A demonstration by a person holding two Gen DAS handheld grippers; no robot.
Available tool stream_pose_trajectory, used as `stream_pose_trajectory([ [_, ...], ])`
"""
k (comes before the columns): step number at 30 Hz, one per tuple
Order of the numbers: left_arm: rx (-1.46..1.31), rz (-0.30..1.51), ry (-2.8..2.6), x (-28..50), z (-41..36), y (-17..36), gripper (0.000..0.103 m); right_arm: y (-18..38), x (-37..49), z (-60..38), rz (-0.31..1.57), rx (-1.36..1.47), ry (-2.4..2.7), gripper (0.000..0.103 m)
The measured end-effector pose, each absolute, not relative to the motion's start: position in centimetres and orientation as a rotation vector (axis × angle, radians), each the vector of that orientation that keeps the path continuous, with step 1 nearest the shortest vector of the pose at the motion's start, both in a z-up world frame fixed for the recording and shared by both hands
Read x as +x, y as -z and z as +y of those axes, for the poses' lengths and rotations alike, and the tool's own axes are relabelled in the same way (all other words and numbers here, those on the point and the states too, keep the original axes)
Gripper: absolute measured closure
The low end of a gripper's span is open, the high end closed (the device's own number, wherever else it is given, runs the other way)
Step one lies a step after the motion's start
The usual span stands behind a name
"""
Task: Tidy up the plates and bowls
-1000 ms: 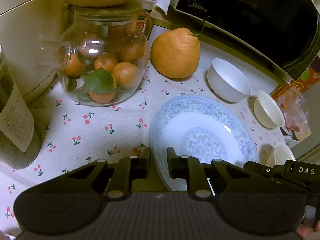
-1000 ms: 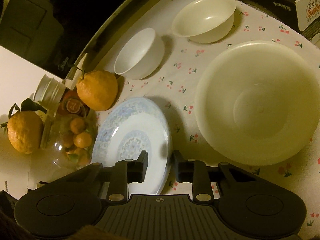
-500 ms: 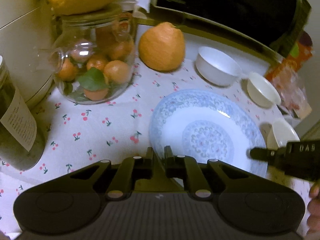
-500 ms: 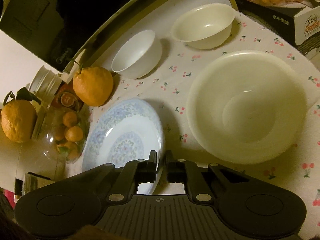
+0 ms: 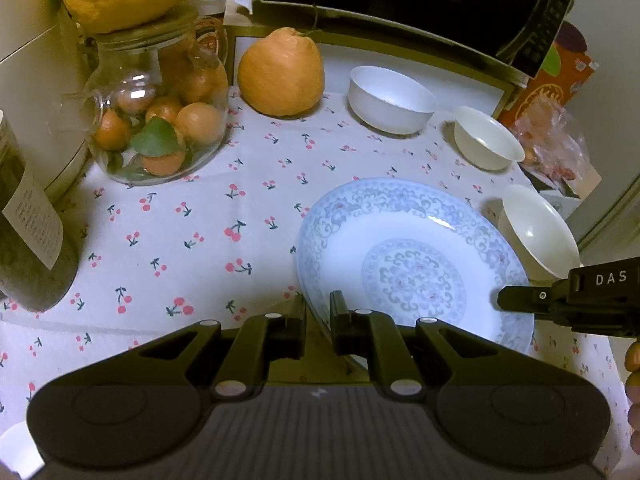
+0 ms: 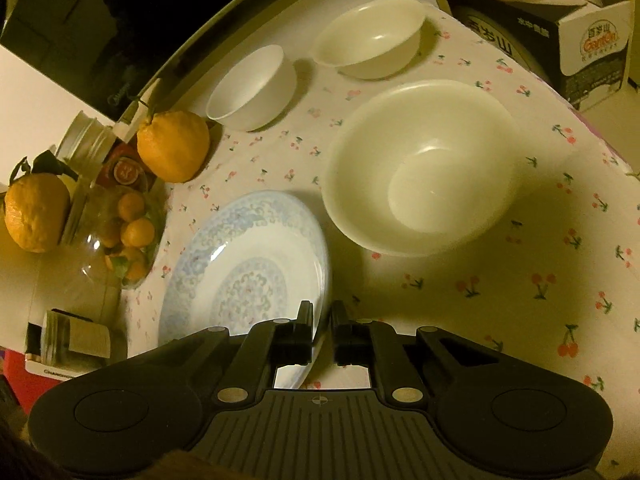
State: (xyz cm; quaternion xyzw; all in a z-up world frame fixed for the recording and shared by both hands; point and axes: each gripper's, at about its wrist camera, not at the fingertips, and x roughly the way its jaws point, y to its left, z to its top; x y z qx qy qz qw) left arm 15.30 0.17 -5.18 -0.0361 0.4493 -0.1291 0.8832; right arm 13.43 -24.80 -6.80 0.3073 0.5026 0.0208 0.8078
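Observation:
A blue-patterned plate (image 5: pixel 412 264) (image 6: pixel 248 268) is held between both grippers above the cherry-print cloth (image 5: pixel 180 240). My left gripper (image 5: pixel 318 308) is shut on its near-left rim. My right gripper (image 6: pixel 322 316) is shut on the opposite rim, and its black body (image 5: pixel 560 300) shows in the left wrist view. A large cream bowl (image 6: pixel 420 168) (image 5: pixel 538 232) stands just right of the plate. Farther back are a small white bowl (image 6: pixel 252 88) (image 5: pixel 390 100) and a cream bowl (image 6: pixel 370 38) (image 5: pixel 486 138).
A glass jar of small oranges (image 5: pixel 160 120) with a big citrus on its lid, a loose citrus (image 5: pixel 280 72) and a dark bottle (image 5: pixel 28 232) stand left. A microwave (image 5: pixel 400 0) lines the back. A printed carton (image 6: pixel 592 40) and a snack bag (image 5: pixel 552 148) sit right.
Both grippers' jaws have closed from a small gap onto the plate's rim. Both views have shifted, and the plate now sits closer to the large cream bowl.

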Motion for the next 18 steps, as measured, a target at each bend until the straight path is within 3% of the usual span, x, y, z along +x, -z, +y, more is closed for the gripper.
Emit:
stream_pose_trajectory([
  [18, -0.039, 0.966, 0.275, 14.81, -0.35, 5.37, 0.093, 7.22, 13.13, -25.07, 1.109, 0.647, -0.019, 0.093],
])
